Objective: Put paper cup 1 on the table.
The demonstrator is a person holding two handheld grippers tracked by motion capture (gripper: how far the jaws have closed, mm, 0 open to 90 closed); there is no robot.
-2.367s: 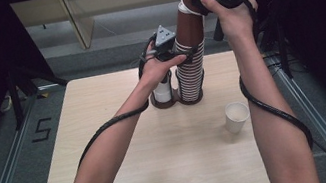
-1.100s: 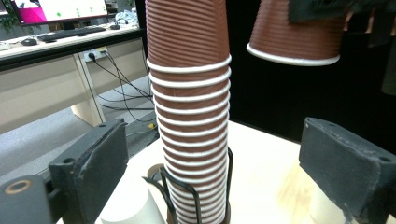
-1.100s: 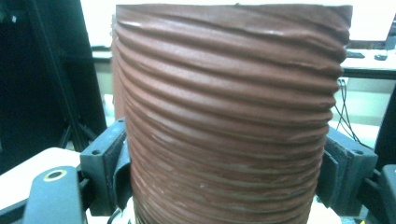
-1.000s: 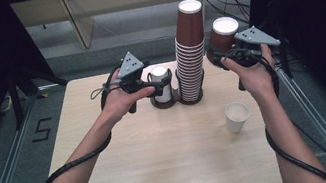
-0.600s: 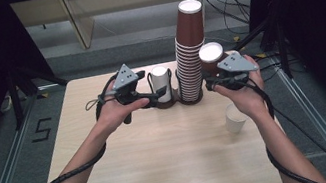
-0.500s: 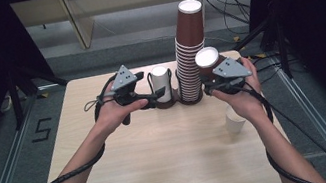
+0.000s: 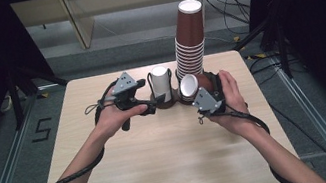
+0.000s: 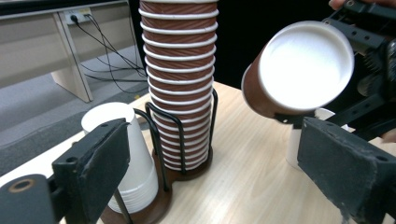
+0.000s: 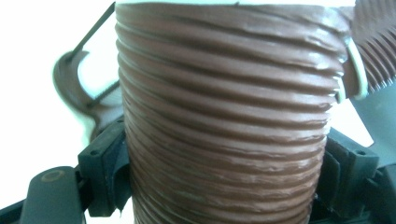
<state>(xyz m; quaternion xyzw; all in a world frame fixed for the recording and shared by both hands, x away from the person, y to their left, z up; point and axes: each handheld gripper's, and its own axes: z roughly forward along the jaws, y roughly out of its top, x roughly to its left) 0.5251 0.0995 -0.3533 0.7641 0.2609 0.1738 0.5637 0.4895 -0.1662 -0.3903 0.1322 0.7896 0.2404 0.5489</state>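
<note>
The right claw (image 7: 200,90), at centre frame in the high view, is clamped on a brown cup (image 7: 192,86) tipped leftward, its mouth toward the left claw (image 7: 152,104), whose jaws stand apart beside the white cups (image 7: 161,82).

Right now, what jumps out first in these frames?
The tall stack of brown cups towers at the table's far edge. Just in front, the right claw grips a single brown cup tipped on its side, white inside showing. The left claw hangs open by the white cups.
</note>
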